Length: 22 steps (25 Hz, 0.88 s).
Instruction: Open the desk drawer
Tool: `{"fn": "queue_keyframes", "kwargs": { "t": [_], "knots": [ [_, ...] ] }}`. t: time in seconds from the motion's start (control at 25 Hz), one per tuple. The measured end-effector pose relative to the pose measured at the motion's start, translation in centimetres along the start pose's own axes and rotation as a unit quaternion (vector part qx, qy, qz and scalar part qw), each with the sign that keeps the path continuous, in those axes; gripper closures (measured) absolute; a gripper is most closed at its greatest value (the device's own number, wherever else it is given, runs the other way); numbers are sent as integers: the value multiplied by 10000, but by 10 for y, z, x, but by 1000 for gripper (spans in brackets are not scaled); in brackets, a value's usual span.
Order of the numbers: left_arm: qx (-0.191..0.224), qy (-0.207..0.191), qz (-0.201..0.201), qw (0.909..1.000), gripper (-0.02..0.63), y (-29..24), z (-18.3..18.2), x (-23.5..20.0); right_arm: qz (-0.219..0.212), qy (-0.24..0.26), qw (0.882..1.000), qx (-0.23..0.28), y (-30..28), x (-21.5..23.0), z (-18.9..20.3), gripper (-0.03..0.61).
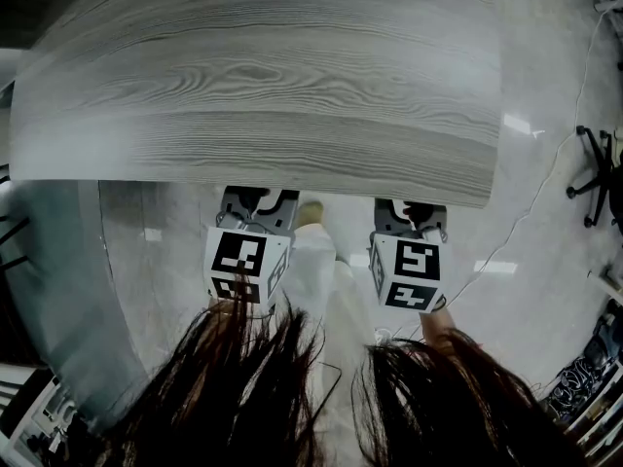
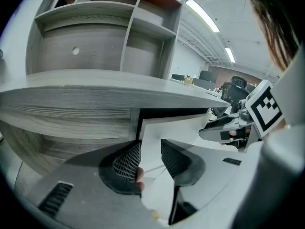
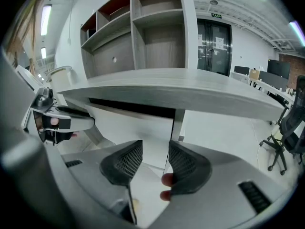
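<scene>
The worktop (image 1: 263, 86) is pale grey wood-grain board, filling the head view from 9 to 2 o'clock; a shelf unit (image 2: 119, 27) of the same grey board stands along its back; below lies a glossy pale floor (image 1: 545, 232); a thin cable (image 1: 550, 170) trails across it at 3 o'clock, near a black office-chair base (image 1: 599, 168).

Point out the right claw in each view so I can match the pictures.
Head view: the right claw is right of centre, its tip at the front edge of the desk top.
Left gripper view: right claw at the right side, pointing left, below the desk top.
Right gripper view: right claw at bottom centre, open, under the desk top.
Shared landmark: the grey wood-grain desk top.
</scene>
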<state>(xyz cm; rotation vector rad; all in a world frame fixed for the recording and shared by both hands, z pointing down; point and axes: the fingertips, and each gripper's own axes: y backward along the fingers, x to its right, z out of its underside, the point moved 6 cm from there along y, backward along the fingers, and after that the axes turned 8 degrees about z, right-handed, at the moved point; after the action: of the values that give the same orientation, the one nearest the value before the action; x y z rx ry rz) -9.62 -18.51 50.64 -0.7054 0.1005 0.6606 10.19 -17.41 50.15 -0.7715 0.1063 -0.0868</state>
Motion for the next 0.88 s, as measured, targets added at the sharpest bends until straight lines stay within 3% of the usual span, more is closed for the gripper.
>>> {"fn": "queue_keyframes", "kwargs": {
  "t": [0.88],
  "knots": [
    [-19, -22, -63, 10000, 495, 2, 4, 7, 51, -13, 10000, 22, 3, 3, 5, 416]
  ]
}}
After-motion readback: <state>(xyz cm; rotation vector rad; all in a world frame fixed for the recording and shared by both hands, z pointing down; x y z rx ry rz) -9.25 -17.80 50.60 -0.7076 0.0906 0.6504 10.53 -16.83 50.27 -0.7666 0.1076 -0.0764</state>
